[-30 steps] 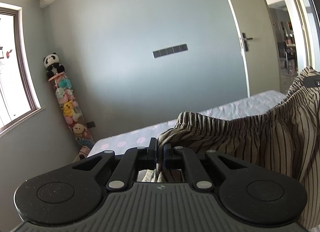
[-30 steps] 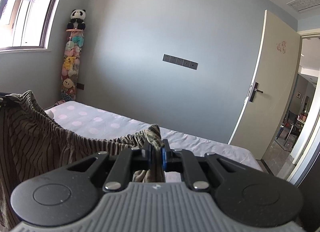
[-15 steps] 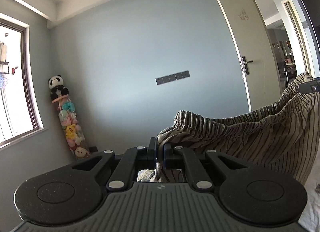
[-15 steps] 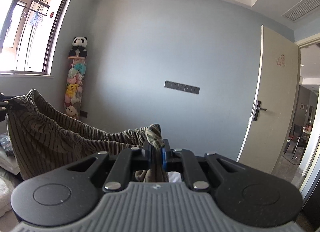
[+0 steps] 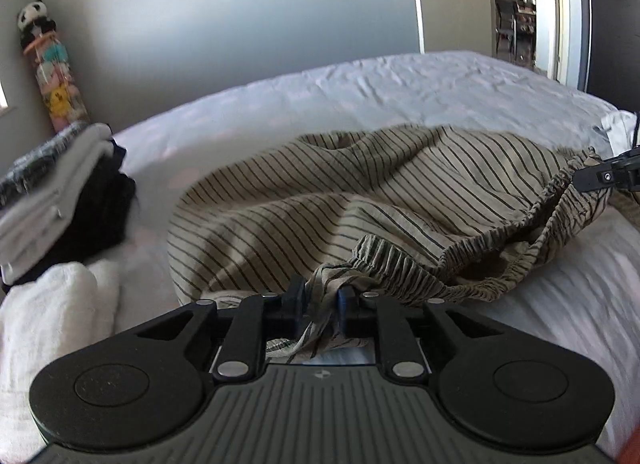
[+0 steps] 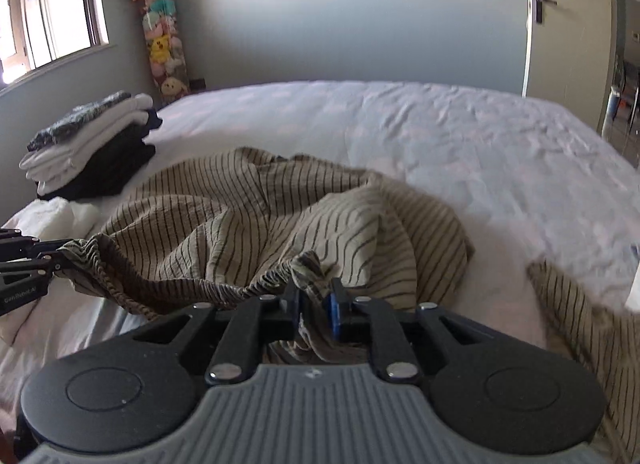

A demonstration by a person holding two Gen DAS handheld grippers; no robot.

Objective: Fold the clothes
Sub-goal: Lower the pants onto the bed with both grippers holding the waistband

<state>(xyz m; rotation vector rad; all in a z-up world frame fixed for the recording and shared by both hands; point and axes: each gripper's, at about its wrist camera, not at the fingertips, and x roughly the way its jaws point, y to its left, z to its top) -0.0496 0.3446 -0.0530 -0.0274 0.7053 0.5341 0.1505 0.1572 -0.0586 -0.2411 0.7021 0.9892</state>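
Surface: a wide bed [image 6: 460, 136] covered by a wrinkled white sheet with faint pale pink dots.
Middle: rumpled beige trousers with thin dark stripes and an elastic waistband [image 5: 360, 192] [image 6: 248, 208] lie spread on the sheet.
Left side: a stack of folded white, grey and black clothes [image 6: 88, 144] [image 5: 60, 200].
Left near edge: a fluffy white towel [image 5: 52, 316] [image 6: 60, 214], just beside the stack.

Black left claw [image 5: 322, 304] and right claw [image 6: 316, 302], ribbed grey housings, silver screws, round black discs, blue pads.
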